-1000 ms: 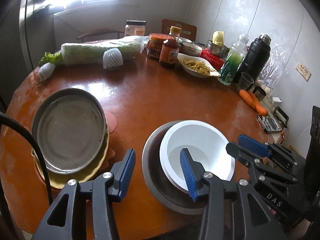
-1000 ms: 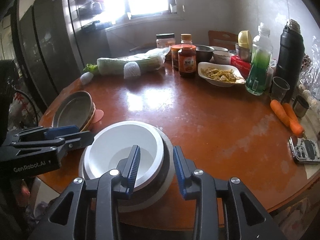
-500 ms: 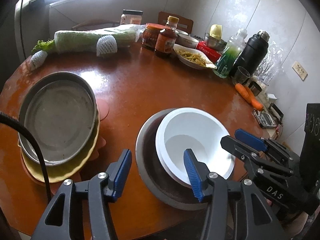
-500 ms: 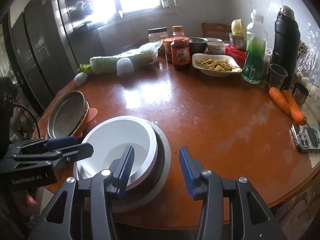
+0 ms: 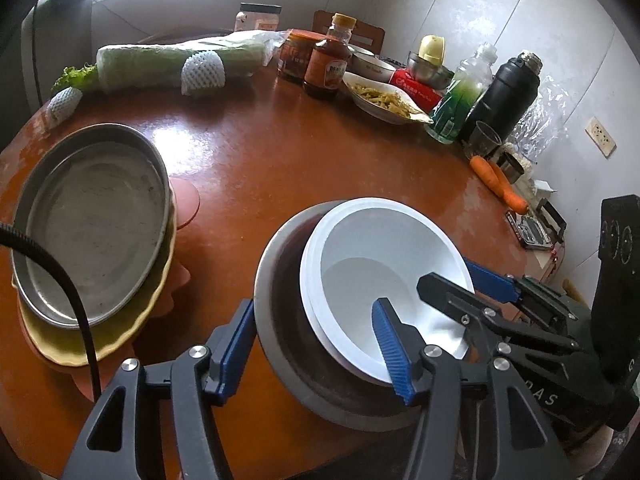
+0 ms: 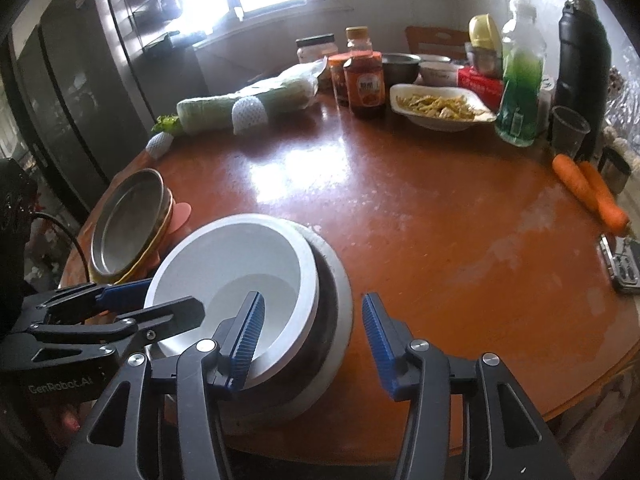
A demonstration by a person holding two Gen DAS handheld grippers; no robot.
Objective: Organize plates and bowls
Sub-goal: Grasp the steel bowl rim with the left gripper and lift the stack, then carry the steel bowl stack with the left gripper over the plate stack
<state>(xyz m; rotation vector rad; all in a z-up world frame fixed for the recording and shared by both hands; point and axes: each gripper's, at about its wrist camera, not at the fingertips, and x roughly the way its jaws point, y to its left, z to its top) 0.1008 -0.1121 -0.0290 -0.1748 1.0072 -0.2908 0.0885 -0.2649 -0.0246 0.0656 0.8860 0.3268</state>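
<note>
A white bowl [image 5: 384, 256] sits inside a wider grey metal bowl [image 5: 280, 320] at the near edge of the round brown table; both also show in the right wrist view, the white bowl [image 6: 240, 256] and the metal bowl [image 6: 336, 304]. My left gripper [image 5: 316, 344] is open, its jaws straddling the left rims of both bowls. My right gripper [image 6: 312, 336] is open, straddling the right rims. A metal plate [image 5: 92, 224] lies on a yellow plate [image 5: 132, 320] at the left.
At the back stand a wrapped cabbage [image 5: 172, 60], jars and a sauce bottle [image 5: 328, 64], a dish of food [image 5: 384, 98], a green bottle [image 5: 460, 96], a black flask [image 5: 504, 92], carrots [image 5: 496, 180] and a phone [image 5: 528, 232].
Both grippers opened wider and moved in lower over the nested bowls' rims. The bowls and the plates stayed where they were.
</note>
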